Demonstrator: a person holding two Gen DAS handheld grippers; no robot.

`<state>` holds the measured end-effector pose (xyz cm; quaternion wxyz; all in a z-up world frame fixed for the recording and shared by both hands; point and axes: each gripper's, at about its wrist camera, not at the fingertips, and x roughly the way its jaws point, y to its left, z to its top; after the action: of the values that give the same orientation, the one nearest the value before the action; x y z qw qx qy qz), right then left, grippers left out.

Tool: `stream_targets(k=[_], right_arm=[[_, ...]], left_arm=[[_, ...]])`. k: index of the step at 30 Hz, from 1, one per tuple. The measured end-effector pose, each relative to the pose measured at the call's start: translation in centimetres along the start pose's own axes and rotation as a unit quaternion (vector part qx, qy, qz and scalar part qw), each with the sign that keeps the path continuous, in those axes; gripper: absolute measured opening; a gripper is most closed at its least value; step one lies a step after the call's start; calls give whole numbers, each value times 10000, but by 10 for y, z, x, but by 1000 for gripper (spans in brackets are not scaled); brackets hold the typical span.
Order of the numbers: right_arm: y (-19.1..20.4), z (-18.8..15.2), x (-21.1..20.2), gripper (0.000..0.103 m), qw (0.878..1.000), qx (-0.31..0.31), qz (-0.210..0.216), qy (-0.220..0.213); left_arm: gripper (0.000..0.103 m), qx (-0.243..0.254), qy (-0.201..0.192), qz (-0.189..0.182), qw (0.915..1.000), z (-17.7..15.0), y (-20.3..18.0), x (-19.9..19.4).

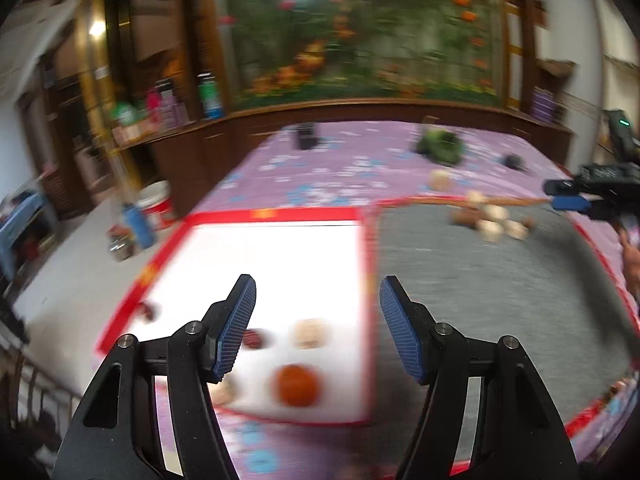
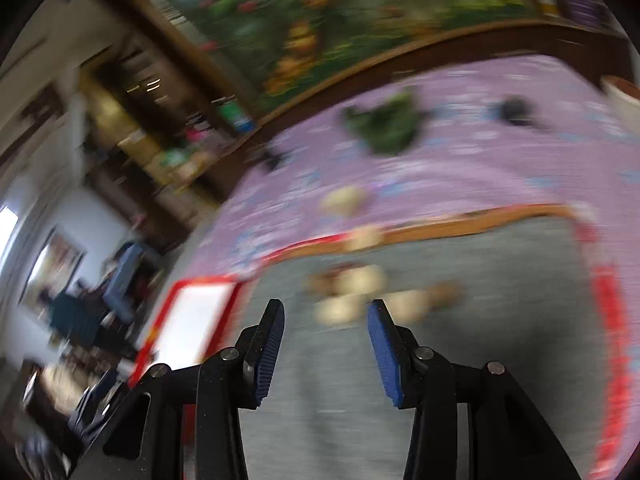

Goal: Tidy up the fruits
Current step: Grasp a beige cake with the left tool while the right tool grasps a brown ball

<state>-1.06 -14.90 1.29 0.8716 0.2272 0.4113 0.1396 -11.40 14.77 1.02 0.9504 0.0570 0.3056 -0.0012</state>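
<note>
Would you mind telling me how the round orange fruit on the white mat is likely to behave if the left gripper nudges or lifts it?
The orange fruit looks round, so it will probably roll if nudged. The white mat looks flat, so little would stop it. The open left gripper seems wide enough.

Left wrist blur: I see the whole view smeared; the orange fruit [image 1: 298, 385] on the white mat [image 1: 276, 264] has no sharp outline.
Small dark item: the one at the left finger pad [image 1: 236, 328] is half hidden, and I cannot name it [image 1: 255, 339].
Pale pile: the lumps on the grey mat [image 1: 480, 304] run together; I cannot count them [image 1: 494, 222].
Right wrist blur: heavier still; the pale fruits [image 2: 360, 292] ahead are streaks.
Green heap: kind unclear to me [image 2: 386, 124].
Right gripper: cut off by the frame edge [image 1: 570, 202].
</note>
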Motion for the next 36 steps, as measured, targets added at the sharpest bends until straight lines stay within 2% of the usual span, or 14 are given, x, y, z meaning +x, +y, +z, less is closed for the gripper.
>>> stream_targets(k=[3,9,13,16,17,19,22,26,30,36], right_arm=[[-33,9,-8,42,9990,328,-290,53],[-44,10,27,42,9960,413,-509,608],[-54,21,54,36,9936,646,-522,771],[-55,22,69,25,9917,805,-576,822],[-53,23,73,22,9923,722,-636,782],[-50,23,72,22,9932,525,-715,749],[-55,22,72,22,9950,437,-548,706],[-67,24,69,22,9944,634,-267,806],[-69,25,67,22,9938,704,-200,834],[-71,25,67,22,9930,798,-112,859]], left_arm=[[65,314,100,-358,9988,8,-38,5],[65,631,443,-798,9938,12,-79,14],[65,715,537,-890,9920,24,-91,24],[65,723,623,-965,9907,33,-99,36],[65,722,658,-1027,9899,36,-102,42],[65,733,746,-1086,9886,41,-107,57],[65,698,909,-1156,9867,49,-115,81],[65,549,1178,-1264,9834,57,-130,111],[57,812,1261,-1181,9816,59,-159,132],[56,834,1492,-1225,9776,59,-181,163]])
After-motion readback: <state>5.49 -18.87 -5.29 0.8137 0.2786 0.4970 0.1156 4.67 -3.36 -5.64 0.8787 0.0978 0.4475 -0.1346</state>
